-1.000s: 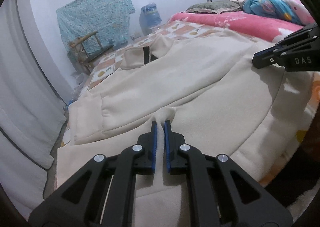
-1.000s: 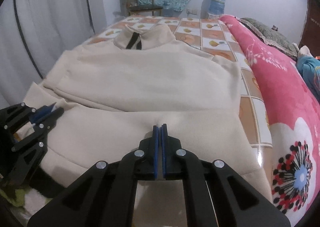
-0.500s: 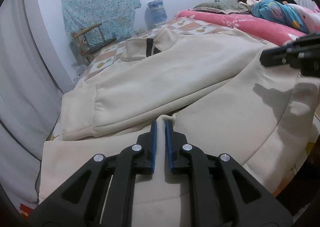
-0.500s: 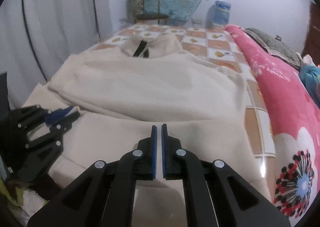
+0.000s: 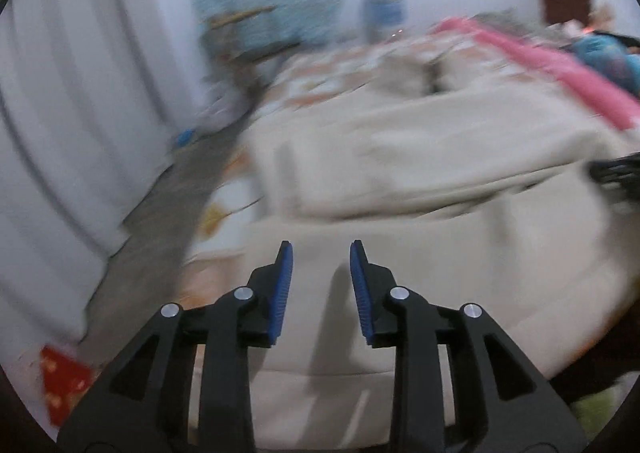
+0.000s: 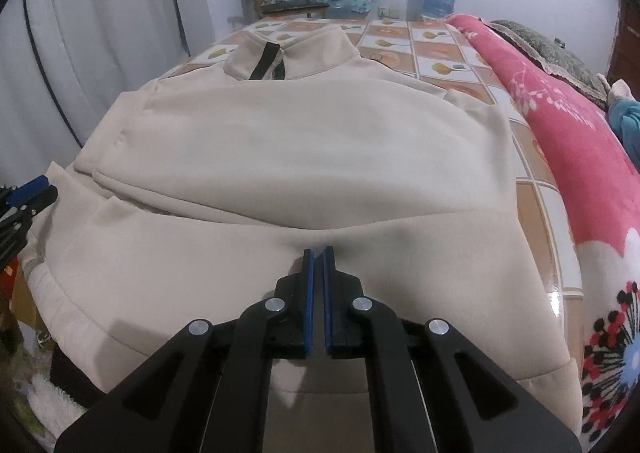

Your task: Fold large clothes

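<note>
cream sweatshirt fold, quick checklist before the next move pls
1. Left gripper free of cloth: ok, its jaws have just been opening and nothing is between them.
2. Right gripper shut on the cream sweatshirt: ok, hem pinched.
3. Bottom part folded up over the body: ok.
4. Collar flat: ok.
5. Left sleeve tucked in: cannot tell, the left view is blurred.
</note>
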A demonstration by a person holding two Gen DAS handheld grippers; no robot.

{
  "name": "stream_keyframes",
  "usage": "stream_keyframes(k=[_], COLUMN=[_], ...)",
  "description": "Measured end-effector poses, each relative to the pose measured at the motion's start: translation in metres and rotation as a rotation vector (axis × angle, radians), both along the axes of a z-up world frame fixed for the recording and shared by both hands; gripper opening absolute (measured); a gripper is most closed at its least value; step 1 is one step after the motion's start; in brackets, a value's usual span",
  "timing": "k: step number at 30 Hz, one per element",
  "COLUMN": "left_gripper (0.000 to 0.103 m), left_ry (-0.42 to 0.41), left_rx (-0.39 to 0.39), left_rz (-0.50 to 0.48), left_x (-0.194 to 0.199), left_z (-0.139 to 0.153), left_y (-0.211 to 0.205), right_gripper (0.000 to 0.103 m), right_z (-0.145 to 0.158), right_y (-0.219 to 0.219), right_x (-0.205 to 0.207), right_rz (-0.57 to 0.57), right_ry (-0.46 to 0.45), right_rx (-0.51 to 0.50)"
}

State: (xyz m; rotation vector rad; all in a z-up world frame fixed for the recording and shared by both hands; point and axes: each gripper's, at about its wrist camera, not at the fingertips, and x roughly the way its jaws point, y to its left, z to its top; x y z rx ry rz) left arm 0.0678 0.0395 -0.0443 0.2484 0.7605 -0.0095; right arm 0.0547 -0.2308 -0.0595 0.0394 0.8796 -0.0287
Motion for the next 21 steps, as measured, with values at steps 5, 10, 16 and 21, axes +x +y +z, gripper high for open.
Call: stream_keyframes(k=[5,10,16,21], left_gripper=[0.033,0.002,0.001,0.002], left_ry=[0.016,-0.024,-0.162,-0.072], left_rx=[0.006,0.036,0.053,-0.004], left_rz=[0.02,-0.013,-0.004,0.025], left_x=[0.013,0.012,-0.005,0.014], left_z=[-0.007,-0.007,0.023,-0.007], left_y=[0.015,0.005,0.009,0.024], right_gripper=[0.003,0.003,0.003,0.003], right_z=[0.002,0.002,0.002,0.002], right_y=[0.001,0.002,0.004,0.004], right_x=[-0.003,-0.004,-0.005,-0.005], right_rz=[0.004,0.0,0.001,-0.004], right_ry=[0.0,-0.001,0.003,0.001], right_rx=[-0.012,-0.017,-0.039,-0.041])
